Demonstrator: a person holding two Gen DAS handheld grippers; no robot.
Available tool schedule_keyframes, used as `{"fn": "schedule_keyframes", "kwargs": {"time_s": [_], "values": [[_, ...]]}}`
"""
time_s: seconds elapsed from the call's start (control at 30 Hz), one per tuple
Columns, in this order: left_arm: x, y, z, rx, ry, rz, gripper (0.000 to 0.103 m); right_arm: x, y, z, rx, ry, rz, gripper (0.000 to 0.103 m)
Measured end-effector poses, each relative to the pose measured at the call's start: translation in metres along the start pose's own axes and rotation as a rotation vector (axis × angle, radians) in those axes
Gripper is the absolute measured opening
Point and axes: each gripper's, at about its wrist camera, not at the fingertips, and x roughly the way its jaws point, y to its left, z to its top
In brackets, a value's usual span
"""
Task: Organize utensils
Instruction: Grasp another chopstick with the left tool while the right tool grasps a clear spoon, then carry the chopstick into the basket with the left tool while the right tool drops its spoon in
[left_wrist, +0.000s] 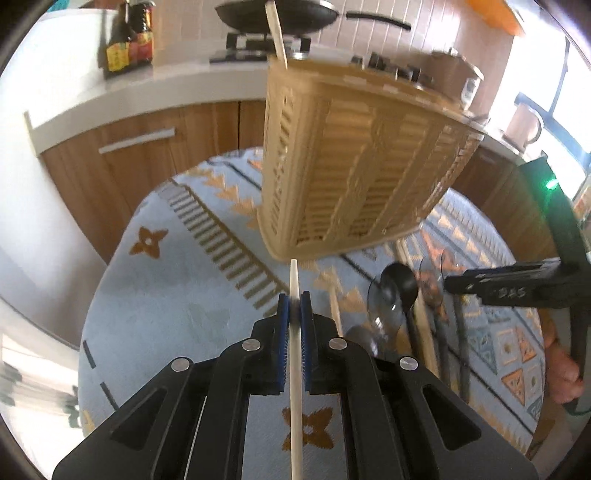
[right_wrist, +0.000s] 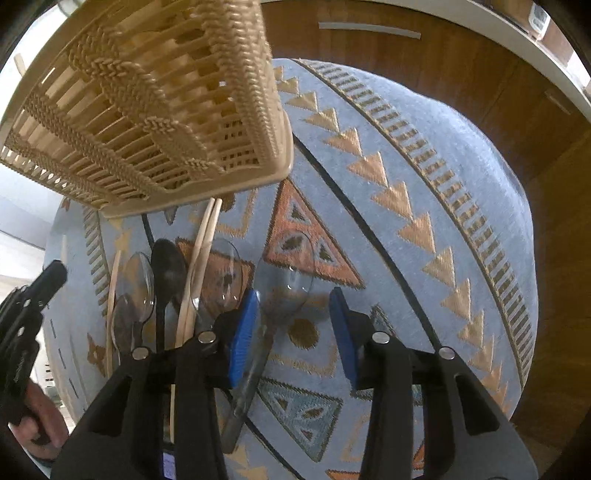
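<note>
My left gripper is shut on a pale wooden chopstick, held just in front of the tan slatted utensil basket; one chopstick stands in the basket. My right gripper is open, its blue pads either side of a clear plastic spoon lying on the patterned cloth. Left of it lie a black spoon, more clear spoons and loose chopsticks. The basket fills the upper left of the right wrist view.
A blue patterned cloth covers the round table. Wooden cabinets and a white counter with sauce bottles and a pan stand behind. The right gripper body shows in the left wrist view.
</note>
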Motion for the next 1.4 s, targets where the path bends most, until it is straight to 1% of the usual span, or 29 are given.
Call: {"fn": "schedule_keyframes", "kwargs": {"time_s": [0.07,0.13,0.17,0.2,0.37,0.43,0.5,0.57,0.6,0.67,0.7,0.73,0.77,0.83,0.87,0.9,0.97,1.03,1.07,1.1,1.13,1.2,1.27,1.3,1.33,1.37,1.4], "values": [[-0.006,-0.001,0.0,-0.01,-0.042,-0.007,0.004,0.001,0.01,0.005,-0.004,-0.004,-0.032,0.038],[-0.015,-0.001,0.001,-0.012,-0.103,-0.022,0.004,0.004,0.02,0.008,-0.007,-0.006,-0.049,0.038],[-0.019,-0.003,0.002,-0.01,-0.126,-0.02,0.004,0.005,0.023,0.008,-0.01,-0.01,-0.056,0.036],[-0.023,-0.004,0.002,-0.008,-0.15,-0.01,0.004,0.004,0.025,0.008,-0.016,-0.019,-0.073,0.032],[-0.045,-0.01,0.007,-0.023,-0.255,-0.013,0.004,0.003,0.031,0.005,-0.035,-0.035,-0.056,0.031],[-0.053,-0.009,0.009,-0.03,-0.293,-0.019,0.004,0.003,0.021,-0.002,-0.016,-0.036,-0.033,0.03],[-0.063,-0.009,0.012,-0.038,-0.337,-0.019,0.004,-0.006,0.011,-0.011,-0.023,-0.076,-0.032,0.03],[-0.073,-0.01,0.016,-0.044,-0.379,-0.017,0.004,-0.019,0.001,-0.012,-0.035,-0.114,-0.028,0.03],[-0.08,-0.01,0.019,-0.052,-0.407,-0.017,0.004,-0.028,-0.001,-0.013,-0.038,-0.137,-0.006,0.03],[-0.093,-0.012,0.025,-0.062,-0.453,-0.028,0.004,-0.052,-0.002,-0.017,-0.049,-0.191,0.053,0.03],[-0.101,-0.013,0.03,-0.067,-0.489,-0.036,0.004,-0.07,-0.002,-0.02,-0.064,-0.241,0.085,0.03],[-0.108,-0.015,0.033,-0.068,-0.518,-0.04,0.004,-0.085,0.0,-0.022,-0.079,-0.291,0.095,0.03],[-0.115,-0.018,0.038,-0.068,-0.548,-0.044,0.004,-0.096,0.002,-0.024,-0.088,-0.33,0.095,0.03],[-0.131,-0.024,0.049,-0.067,-0.625,-0.049,0.004,-0.132,0.005,-0.024,-0.102,-0.448,0.111,0.03],[-0.138,-0.027,0.055,-0.066,-0.662,-0.049,0.004,-0.141,0.006,-0.023,-0.103,-0.488,0.117,0.03],[-0.146,-0.032,0.063,-0.065,-0.709,-0.044,0.004,-0.159,0.009,-0.02,-0.103,-0.564,0.121,0.03],[-0.155,-0.04,0.077,-0.063,-0.788,-0.018,0.004,-0.183,0.011,-0.017,-0.1,-0.688,0.106,0.03],[-0.159,-0.046,0.087,-0.066,-0.836,-0.003,0.004,-0.201,0.014,-0.013,-0.091,-0.796,0.105,0.03],[-0.159,-0.049,0.095,-0.075,-0.869,0.002,0.004,-0.212,0.011,-0.009,-0.083,-0.83,0.108,0.03],[-0.159,-0.052,0.099,-0.081,-0.888,0.004,0.004,-0.215,0.008,0.0,-0.065,-0.874,0.098,0.03],[-0.156,-0.054,0.105,-0.09,-0.913,0.002,0.004,-0.219,0.005,0.005,-0.04,-0.898,0.082,0.03],[-0.152,-0.059,0.111,-0.103,-0.955,-0.007,0.004,-0.226,-0.01,0.016,0.015,-0.929,0.089,0.03],[-0.147,-0.065,0.115,-0.109,-0.99,-0.004,0.004,-0.225,-0.019,0.025,0.059,-0.984,0.071,0.03],[-0.141,-0.069,0.118,-0.112,-1.004,0.009,0.004,-0.223,-0.023,0.028,0.07,-1.043,0.063,0.03],[-0.136,-0.071,0.121,-0.116,-1.012,0.022,0.004,-0.223,-0.026,0.03,0.076,-1.084,0.048,0.03],[-0.128,-0.076,0.125,-0.123,-1.018,0.042,0.004,-0.221,-0.024,0.033,0.083,-1.116,0.017,0.03],[-0.125,-0.076,0.126,-0.13,-1.023,0.05,0.004,-0.215,-0.023,0.037,0.083,-1.13,0.002,0.03]]}}
